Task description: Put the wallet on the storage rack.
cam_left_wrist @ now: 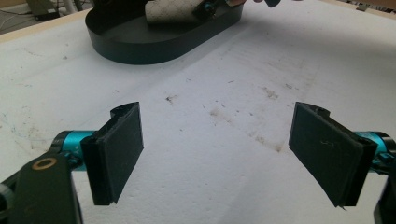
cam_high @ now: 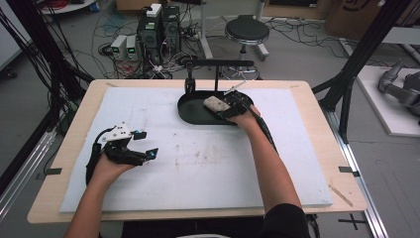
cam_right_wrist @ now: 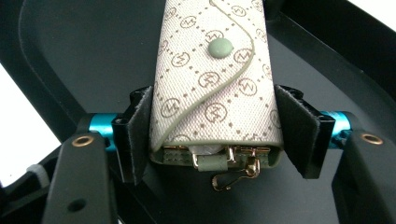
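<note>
A cream monogram key pouch with a green snap and gold clasps lies in the black oval tray at the table's far centre. My right gripper is shut on the pouch's clasp end, one pad pressed against each side. In the high view the right gripper reaches into the tray from the right, with the pouch pointing left. My left gripper hovers low over the white foam board at the near left. In its own view the left gripper is open wide, with nothing between the pads. The tray lies ahead of it.
A white foam board covers most of the wooden table. A black stand with a horizontal bar rises just behind the tray. A stool, computer boxes and cables sit on the floor beyond.
</note>
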The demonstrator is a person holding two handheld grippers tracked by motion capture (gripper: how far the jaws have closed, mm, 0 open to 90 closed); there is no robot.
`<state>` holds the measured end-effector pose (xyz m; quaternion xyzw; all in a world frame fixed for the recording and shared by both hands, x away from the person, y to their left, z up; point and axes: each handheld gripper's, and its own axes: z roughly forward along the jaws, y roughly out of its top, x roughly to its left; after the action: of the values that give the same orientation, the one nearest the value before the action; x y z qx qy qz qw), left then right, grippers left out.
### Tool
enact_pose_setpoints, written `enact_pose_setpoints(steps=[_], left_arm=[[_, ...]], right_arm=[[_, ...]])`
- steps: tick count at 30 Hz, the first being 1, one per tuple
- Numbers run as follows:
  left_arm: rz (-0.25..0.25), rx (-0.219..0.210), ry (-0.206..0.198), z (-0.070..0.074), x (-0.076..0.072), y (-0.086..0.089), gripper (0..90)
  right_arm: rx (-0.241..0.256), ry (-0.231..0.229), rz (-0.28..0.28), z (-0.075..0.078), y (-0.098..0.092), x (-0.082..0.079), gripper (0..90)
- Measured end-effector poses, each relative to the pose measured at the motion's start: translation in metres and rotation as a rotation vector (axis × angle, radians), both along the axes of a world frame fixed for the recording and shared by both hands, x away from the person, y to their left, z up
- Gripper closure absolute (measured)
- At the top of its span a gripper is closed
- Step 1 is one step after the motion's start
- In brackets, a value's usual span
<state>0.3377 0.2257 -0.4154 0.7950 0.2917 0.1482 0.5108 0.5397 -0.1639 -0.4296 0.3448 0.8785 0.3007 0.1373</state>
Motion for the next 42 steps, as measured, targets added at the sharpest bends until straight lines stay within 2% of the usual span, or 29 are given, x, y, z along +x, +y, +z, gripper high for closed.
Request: enact_pose_setpoints(steps=[5, 7, 12, 15, 17, 24, 27, 29, 31, 33, 37, 39, 40, 41, 42], left_arm=[[-0.002, 0.003, 0.011, -0.002, 0.001, 0.0, 17.8], [0.001, 0.001, 0.013, -0.003, 0.001, 0.001, 17.8], [0.001, -0.002, 0.01, -0.002, 0.001, 0.001, 17.8], [0.002, -0.005, 0.01, -0.002, 0.001, 0.001, 17.7], [0.002, -0.008, 0.008, -0.002, 0.001, 0.001, 17.8], [0.006, -0.011, 0.003, -0.001, -0.001, 0.0, 17.7], [0.006, -0.013, 0.002, 0.0, -0.001, -0.001, 17.7], [0.004, -0.01, 0.003, -0.001, 0.0, -0.001, 17.8], [0.004, -0.009, 0.003, -0.001, 0.0, -0.002, 17.7], [0.005, -0.008, 0.003, -0.002, 0.0, -0.002, 17.7], [0.005, -0.01, 0.003, -0.002, 0.0, -0.002, 17.7], [0.005, -0.01, 0.003, -0.002, 0.0, -0.002, 17.7], [0.005, -0.01, 0.004, -0.002, 0.0, -0.002, 17.8], [0.006, -0.009, 0.004, -0.002, 0.0, -0.002, 17.8], [0.008, -0.01, 0.006, -0.002, 0.0, -0.002, 17.7]], right_arm=[[0.036, -0.022, -0.019, 0.005, -0.002, -0.001, 25.6], [0.064, -0.027, -0.027, 0.011, -0.005, -0.003, 21.5], [0.075, -0.016, -0.027, 0.02, -0.012, -0.007, 20.4], [0.066, -0.033, -0.033, 0.03, -0.02, -0.016, 20.2], [0.075, -0.013, -0.041, 0.034, -0.024, -0.02, 20.0], [0.066, 0.006, -0.054, 0.046, -0.033, -0.034, 20.0], [0.088, 0.011, -0.051, 0.052, -0.037, -0.04, 20.0], [0.08, -0.005, -0.049, 0.056, -0.039, -0.045, 20.0], [0.095, -0.066, -0.033, 0.056, -0.042, -0.054, 20.0], [0.089, -0.029, -0.034, 0.056, -0.043, -0.058, 20.0], [0.092, -0.005, -0.035, 0.057, -0.045, -0.065, 20.0], [0.099, -0.008, -0.029, 0.059, -0.046, -0.068, 20.0], [0.118, -0.03, -0.019, 0.06, -0.048, -0.073, 20.0], [0.118, -0.03, -0.019, 0.06, -0.048, -0.073, 20.0], [0.148, -0.06, -0.002, 0.059, -0.051, -0.077, 20.0]])
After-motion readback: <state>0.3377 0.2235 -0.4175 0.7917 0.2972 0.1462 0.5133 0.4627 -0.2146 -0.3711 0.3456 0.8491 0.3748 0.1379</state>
